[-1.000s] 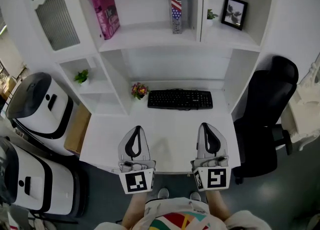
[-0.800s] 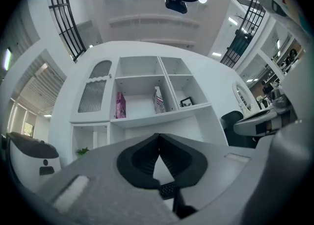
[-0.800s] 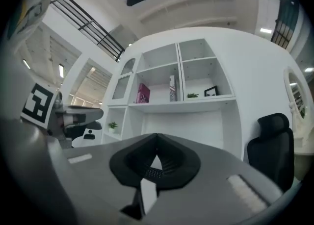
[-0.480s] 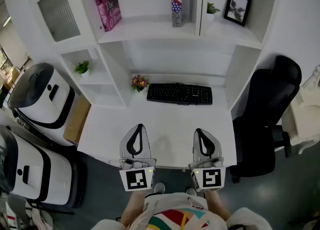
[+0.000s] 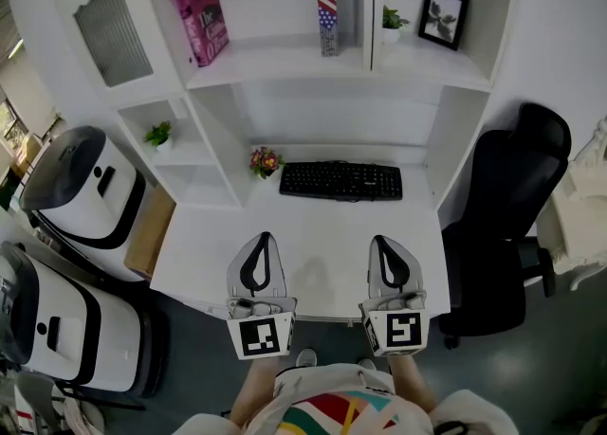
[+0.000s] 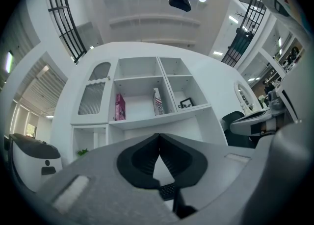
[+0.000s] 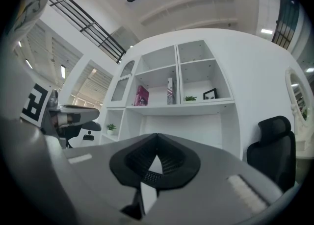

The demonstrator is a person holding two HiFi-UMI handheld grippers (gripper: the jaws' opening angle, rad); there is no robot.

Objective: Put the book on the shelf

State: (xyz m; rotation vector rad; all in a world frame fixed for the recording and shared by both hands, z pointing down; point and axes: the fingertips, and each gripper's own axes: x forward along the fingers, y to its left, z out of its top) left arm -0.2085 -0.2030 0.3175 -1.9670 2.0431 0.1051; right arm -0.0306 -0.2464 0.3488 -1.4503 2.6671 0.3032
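Left gripper: the left gripper [image 5: 262,242] is clenched, its jaws pressed together at the tips. Nothing is between them.
Right gripper: the right gripper [image 5: 381,242] is clenched too, and it holds nothing.
Where the grippers are: both hang over the front edge of the worktop [image 5: 322,229], side by side and well apart from the shelf [image 5: 280,68].
Pink book: the pink book [image 5: 201,16] is on the shelf. It leans against the left wall of the middle box.
Striped book: the striped book [image 5: 326,14] stands upright at the right side of the same box.
Which book is the task's: I cannot tell, since both are already up there.
Worktop: only a keyboard [image 5: 340,180] and a little pot of flowers [image 5: 265,160] are on it. No book lies there.
What is done: I think the book is already put away.
What is left: it looks like nothing, as no book is in a gripper or lying loose.
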